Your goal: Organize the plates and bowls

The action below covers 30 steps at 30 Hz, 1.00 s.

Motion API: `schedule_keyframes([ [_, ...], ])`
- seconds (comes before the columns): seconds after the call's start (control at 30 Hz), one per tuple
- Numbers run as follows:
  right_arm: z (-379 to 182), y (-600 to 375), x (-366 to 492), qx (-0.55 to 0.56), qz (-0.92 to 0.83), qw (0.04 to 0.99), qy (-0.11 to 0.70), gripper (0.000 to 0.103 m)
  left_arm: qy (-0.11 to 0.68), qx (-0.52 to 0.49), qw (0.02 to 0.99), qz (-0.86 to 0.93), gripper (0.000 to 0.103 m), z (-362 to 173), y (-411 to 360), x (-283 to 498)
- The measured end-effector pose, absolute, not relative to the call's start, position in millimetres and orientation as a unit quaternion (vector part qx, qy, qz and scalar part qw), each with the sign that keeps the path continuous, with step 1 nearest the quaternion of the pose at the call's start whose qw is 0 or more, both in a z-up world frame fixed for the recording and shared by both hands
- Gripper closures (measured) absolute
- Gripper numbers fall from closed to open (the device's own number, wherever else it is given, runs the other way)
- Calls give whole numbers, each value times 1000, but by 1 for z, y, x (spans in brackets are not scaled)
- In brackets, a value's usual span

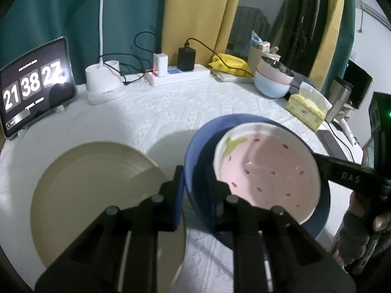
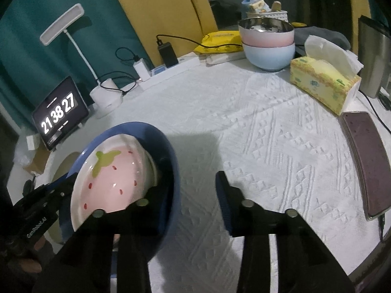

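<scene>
Left gripper (image 1: 193, 185) fingers pinch the blue bowl (image 1: 195, 151) rim; right gripper (image 2: 193, 195) stands apart. Strawberry plate (image 1: 266, 168) inside looks glazed, slippery, breakable; grip rims.

tablet clock (image 2: 59, 116), desk lamp (image 2: 62, 22), power strip (image 1: 180, 74), tissue box (image 2: 322, 83), phone (image 2: 365, 161)
</scene>
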State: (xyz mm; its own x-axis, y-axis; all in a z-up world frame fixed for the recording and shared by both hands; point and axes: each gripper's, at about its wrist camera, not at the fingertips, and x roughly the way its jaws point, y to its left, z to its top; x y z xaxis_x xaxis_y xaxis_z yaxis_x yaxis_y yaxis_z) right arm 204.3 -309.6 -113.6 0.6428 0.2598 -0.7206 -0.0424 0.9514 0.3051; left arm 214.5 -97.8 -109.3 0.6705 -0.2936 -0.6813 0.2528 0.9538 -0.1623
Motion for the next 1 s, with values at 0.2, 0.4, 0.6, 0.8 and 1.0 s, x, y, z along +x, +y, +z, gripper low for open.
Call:
schedule_keyframes([
  [0.2,-110,-295,204,109,81,902,409,92,376,-23,914,-150,88,-109,-99,213],
  [0.4,-110,-297,204,110,79,902,411,92,376,-23,914,-150,88,-108,-98,213],
  [0.6,-109,-296,202,107,78,902,411,92,375,-23,914,-151,88,-107,-98,211],
  [0.8,-105,-298,196,108,75,904,407,93,375,-26,913,-156,88,-106,-97,209],
  [1.0,-98,-298,191,104,72,908,400,93,373,-29,914,-160,88,-103,-97,208],
])
